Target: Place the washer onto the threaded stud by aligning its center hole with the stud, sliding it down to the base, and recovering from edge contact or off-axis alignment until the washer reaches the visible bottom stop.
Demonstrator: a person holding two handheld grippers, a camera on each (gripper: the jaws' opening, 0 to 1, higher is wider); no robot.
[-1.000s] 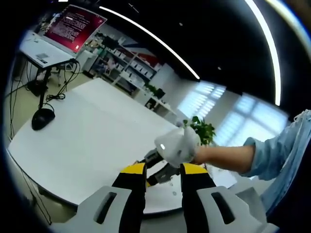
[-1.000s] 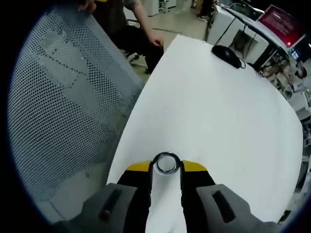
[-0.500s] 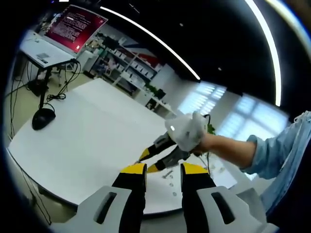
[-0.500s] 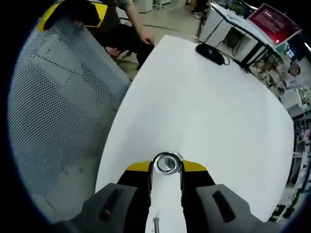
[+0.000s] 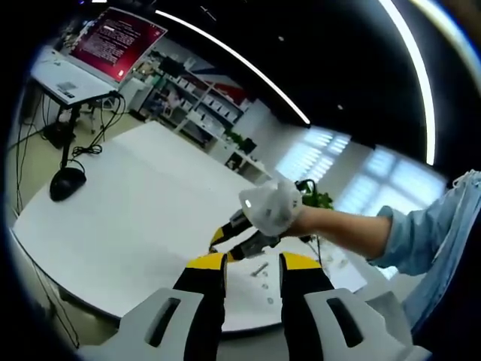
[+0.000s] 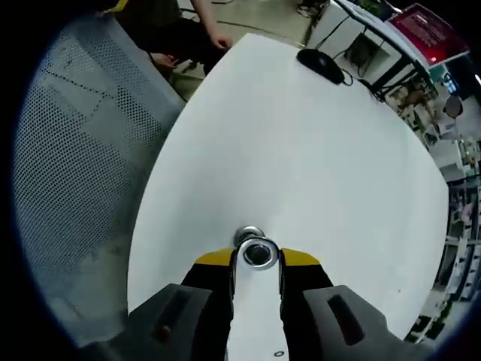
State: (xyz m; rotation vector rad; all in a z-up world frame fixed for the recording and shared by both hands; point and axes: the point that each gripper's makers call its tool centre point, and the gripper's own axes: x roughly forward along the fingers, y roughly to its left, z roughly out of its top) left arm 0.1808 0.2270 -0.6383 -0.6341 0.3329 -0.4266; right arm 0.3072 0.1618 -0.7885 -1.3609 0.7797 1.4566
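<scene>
While the right gripper (image 6: 256, 256) stays clamped on the washer (image 6: 256, 253), it has dropped nearer the table (image 6: 301, 150). Left gripper (image 5: 252, 263) jaws stand apart, empty; alignment comes next.

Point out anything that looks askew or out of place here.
Nothing looks damaged or spilled. The right gripper holds the washer above the white table. A few small parts lie loose on the table near the left gripper.

Ahead of you a white table (image 5: 143, 203) carries a black computer mouse (image 5: 66, 182) near its far edge, cable trailing off. Beyond it a monitor (image 5: 114, 41) glows red (text unreadable). A grey mesh chair back (image 6: 71, 158) stands beside the table, and a potted plant (image 5: 316, 201) sits by the windows.
</scene>
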